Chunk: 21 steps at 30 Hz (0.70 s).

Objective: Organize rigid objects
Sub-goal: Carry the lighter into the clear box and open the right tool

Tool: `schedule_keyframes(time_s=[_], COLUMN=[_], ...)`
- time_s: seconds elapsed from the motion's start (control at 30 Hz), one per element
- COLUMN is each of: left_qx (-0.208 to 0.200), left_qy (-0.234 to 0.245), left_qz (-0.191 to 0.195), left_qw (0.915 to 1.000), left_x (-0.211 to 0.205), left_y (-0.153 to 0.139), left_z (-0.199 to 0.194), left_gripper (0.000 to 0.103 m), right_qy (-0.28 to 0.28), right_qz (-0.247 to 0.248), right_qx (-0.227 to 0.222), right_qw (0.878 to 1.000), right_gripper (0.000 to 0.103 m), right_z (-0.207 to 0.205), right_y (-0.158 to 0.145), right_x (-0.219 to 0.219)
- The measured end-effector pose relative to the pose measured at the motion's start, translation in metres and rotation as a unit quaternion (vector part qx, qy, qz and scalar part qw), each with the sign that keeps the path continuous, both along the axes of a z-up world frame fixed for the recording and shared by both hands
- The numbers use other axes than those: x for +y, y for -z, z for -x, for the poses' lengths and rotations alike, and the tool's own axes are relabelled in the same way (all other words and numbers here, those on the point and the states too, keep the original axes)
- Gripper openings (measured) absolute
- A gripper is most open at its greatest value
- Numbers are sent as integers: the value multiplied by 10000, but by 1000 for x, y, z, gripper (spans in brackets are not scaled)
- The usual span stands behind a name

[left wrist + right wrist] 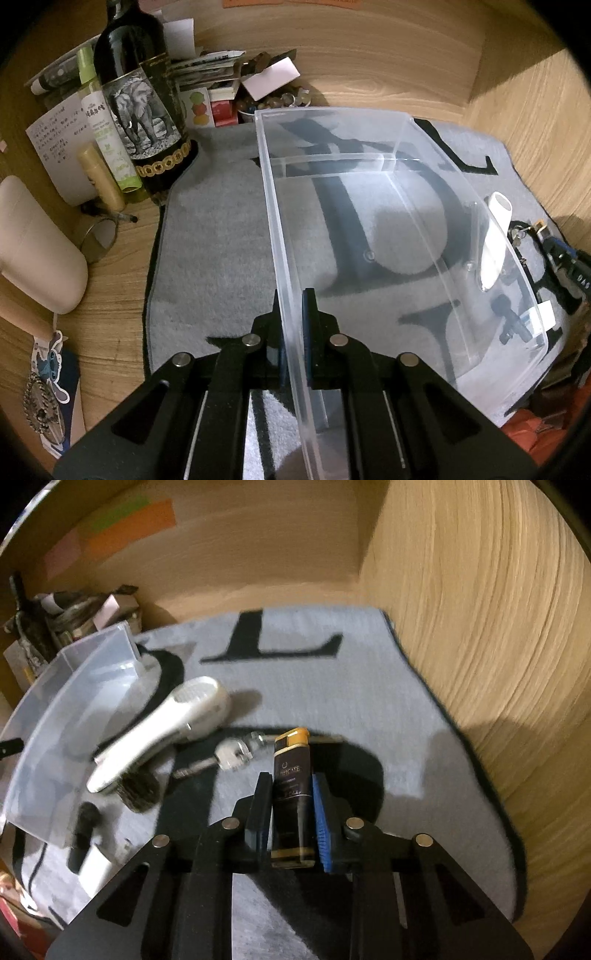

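Note:
My left gripper [293, 301] is shut on the near left wall of a clear plastic bin [369, 221], which stands empty on a grey mat [221, 258]. My right gripper [290, 782] is shut on a small black and gold bottle [291, 775] and holds it above the mat [332, 701]. The bin [66, 701] is at the left in the right wrist view. Beside it lie a white hairbrush [166, 723], keys [232, 757] and a small black object [83, 830]. The brush [495, 236] shows through the bin wall in the left wrist view.
A dark wine bottle [144, 103], a green spray bottle [103, 125], a small yellow tube [101, 177] and papers [207, 70] crowd the back left. A beige case [33, 243] lies at the left. Wooden walls [480, 646] close the right and back.

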<state>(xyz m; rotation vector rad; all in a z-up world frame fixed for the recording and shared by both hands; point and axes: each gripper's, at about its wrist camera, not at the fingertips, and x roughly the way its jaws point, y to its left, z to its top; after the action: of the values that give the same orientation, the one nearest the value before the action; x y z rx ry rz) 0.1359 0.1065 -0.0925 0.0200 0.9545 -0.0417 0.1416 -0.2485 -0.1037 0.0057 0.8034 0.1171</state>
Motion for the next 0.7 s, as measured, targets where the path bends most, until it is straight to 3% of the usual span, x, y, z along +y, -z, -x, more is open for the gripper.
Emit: schedule_keyframes(time_s=[0.27,0.5,0.7], left_qx=[-78,-128,-185], left_qy=[12,-34,-35], left_qz=[-24,12,46], left_qw=[10000,9999,9998], left_x=[-1,-1,-1], left_y=[0,0,1], left_z=[1,3,4], left_gripper=[7,7,7], right_qy=[-506,-1181,-1691], right_qz=[-69,-191,-368], right_qx=[-735,-1324,-1458], right_qw=[9960,9840,9741], right_gripper=[19,19,19], right_z=[8,8,1], right_y=[-49,-82,-93], right_x=[32,83,124])
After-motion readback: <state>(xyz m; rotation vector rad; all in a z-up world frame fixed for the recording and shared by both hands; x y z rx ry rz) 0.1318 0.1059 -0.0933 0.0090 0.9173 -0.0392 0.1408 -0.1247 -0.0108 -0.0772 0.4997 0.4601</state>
